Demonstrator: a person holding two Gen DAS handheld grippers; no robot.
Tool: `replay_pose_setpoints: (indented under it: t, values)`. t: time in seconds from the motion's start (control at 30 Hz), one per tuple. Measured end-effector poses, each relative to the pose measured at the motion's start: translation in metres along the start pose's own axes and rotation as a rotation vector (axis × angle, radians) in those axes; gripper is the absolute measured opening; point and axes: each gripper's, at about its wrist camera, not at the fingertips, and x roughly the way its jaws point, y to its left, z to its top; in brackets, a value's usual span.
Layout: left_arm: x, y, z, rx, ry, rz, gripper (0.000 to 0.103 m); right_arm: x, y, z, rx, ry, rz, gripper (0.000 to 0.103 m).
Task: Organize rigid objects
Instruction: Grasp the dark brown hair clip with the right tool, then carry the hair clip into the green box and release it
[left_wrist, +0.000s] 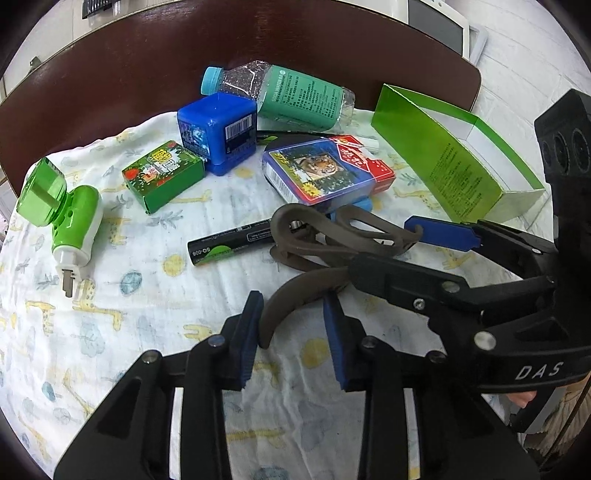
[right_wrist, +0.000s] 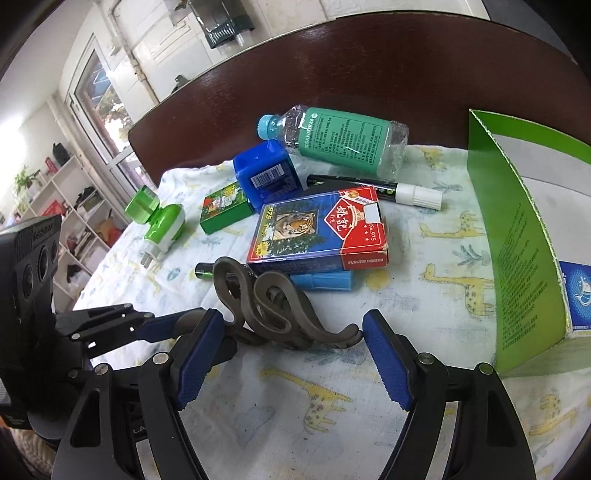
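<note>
1. A grey-brown curly hair clip (left_wrist: 314, 243) of looping plastic lies on the giraffe-print cloth (left_wrist: 129, 295) near the near edge of the tabletop, just in front of the card pack.
2. The left gripper (left_wrist: 291, 332) has its blue pads on either side of the clip's tail; the jaws are narrow, but whether the pads press on it I cannot tell.
3. The right gripper (right_wrist: 291, 354) stands wide open around the clip's other end, with its pads clear of it.
4. Toward the left edge of the cloth lies a green plug-in vaporizer (left_wrist: 62, 218), then a small green box (left_wrist: 162, 177) and a blue cube box (left_wrist: 218, 133) with a barcode.
5. A battery (left_wrist: 229, 243) marked "SQ-008" lies beside the clip.
6. The card pack (right_wrist: 317, 232) shows a tiger, "No.975" and "PLASTIC COATED".
7. A bottle (right_wrist: 332, 140) labelled "SODA WATER" lies on its side near the far edge.
8. A green carton (right_wrist: 517, 240) stands open at the right edge; its contents are hidden.
</note>
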Motion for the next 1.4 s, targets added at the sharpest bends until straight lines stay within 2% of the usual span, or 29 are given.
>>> replay_pose_setpoints:
  t: [0.13, 0.27, 0.6, 0.73, 0.87, 1.03, 1.2, 1.4]
  values:
    - [-0.009, -0.002, 0.000, -0.019, -0.002, -0.015, 0.032, -0.007, 0.003, -0.001, 0.004, -0.023, -0.022, 0.079]
    - [-0.026, -0.012, 0.003, 0.004, -0.042, -0.013, 0.032, -0.025, 0.009, 0.000, -0.022, -0.071, -0.041, 0.079]
    - [-0.062, -0.067, 0.041, 0.154, -0.164, -0.015, 0.032, -0.088, -0.004, 0.010, -0.009, -0.232, -0.065, 0.079]
    - [-0.060, -0.104, 0.063, 0.240, -0.193, -0.024, 0.032, -0.123, -0.034, 0.015, 0.043, -0.323, -0.110, 0.079]
    - [-0.049, -0.139, 0.082, 0.304, -0.197, -0.061, 0.032, -0.148, -0.066, 0.015, 0.107, -0.379, -0.159, 0.079]
    - [-0.029, -0.173, 0.096, 0.360, -0.161, -0.084, 0.033, -0.164, -0.104, 0.010, 0.180, -0.407, -0.208, 0.079]
    - [-0.009, -0.193, 0.099, 0.395, -0.121, -0.080, 0.033, -0.164, -0.130, 0.002, 0.233, -0.402, -0.210, 0.079]
    - [0.012, -0.200, 0.102, 0.397, -0.075, -0.057, 0.033, -0.154, -0.157, -0.007, 0.282, -0.375, -0.191, 0.079]
